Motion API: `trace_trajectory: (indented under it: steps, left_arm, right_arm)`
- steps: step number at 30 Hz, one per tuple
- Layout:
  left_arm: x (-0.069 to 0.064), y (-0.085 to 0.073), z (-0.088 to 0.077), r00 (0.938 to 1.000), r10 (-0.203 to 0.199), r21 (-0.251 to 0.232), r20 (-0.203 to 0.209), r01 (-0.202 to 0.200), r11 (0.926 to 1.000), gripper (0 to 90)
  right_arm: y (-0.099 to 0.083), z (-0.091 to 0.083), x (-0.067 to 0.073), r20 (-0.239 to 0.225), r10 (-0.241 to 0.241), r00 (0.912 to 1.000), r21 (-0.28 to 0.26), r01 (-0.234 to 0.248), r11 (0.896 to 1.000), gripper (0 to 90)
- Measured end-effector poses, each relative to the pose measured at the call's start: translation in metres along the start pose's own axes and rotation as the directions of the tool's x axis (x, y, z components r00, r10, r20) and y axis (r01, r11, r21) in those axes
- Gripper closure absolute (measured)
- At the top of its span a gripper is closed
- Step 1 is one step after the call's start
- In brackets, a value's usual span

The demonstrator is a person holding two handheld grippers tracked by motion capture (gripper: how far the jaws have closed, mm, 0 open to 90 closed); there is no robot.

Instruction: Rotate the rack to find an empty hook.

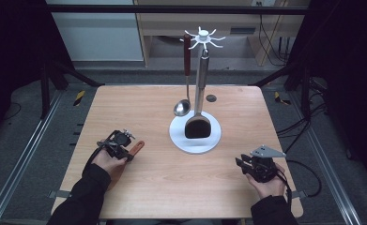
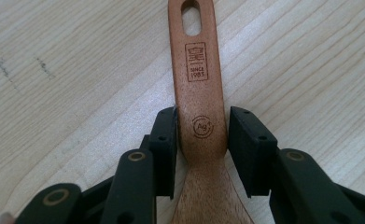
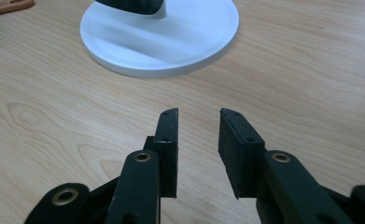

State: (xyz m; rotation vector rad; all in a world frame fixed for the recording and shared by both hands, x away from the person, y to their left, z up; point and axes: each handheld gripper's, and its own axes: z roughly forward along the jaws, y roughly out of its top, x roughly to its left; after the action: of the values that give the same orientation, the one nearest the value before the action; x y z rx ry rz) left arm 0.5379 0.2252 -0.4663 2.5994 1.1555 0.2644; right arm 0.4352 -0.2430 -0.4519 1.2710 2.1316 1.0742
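Left tool (image 2: 202, 140) and right tool (image 3: 198, 140) both held low, jaws partly apart

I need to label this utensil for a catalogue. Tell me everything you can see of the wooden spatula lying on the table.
The wooden spatula is reddish-brown wood. Its narrow handle has an oval hanging hole at the end and two burnt-in stamps, then widens toward the blade. It lies flat on the table, left of the white stand. The left gripper straddles its neck, with a small gap at one pad.

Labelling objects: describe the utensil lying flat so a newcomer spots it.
Start at the white stand mid-table, then look left toward the table's near edge. A wooden spatula lies flat there, between the left tongs. Unlike the ladle and black turner, it isn't hanging.
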Motion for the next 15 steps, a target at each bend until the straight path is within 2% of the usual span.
trace_trajectory:
  steps: [5, 10, 13, 15]
  left_arm:
    - [0.0027, 0.0003, 0.0006, 0.9997, -0.011, 0.001, 0.022, 0.011, 0.9999, 63.2]
    - [0.0025, 0.0030, 0.0017, 0.9996, -0.008, 0.006, 0.028, 0.008, 0.9999, 57.7]
    - [0.0038, 0.0033, 0.0015, 0.9990, -0.030, 0.004, 0.034, 0.030, 0.9995, 63.5]
    - [0.0033, 0.0035, 0.0015, 0.9991, -0.031, 0.006, 0.030, 0.031, 0.9995, 64.1]
  right_arm:
    - [0.0002, 0.0000, 0.0003, -0.002, 0.006, 1.0000, 0.003, -0.006, 1.000, 69.2]
    - [0.0004, 0.0002, 0.0005, -0.002, 0.005, 1.0000, 0.004, -0.005, 1.000, 69.2]
    - [0.0005, 0.0003, 0.0001, -0.002, 0.002, 1.0000, 0.004, -0.002, 1.000, 69.2]
    - [0.0005, 0.0001, 0.0005, -0.004, 0.005, 1.0000, 0.004, -0.005, 1.000, 69.2]
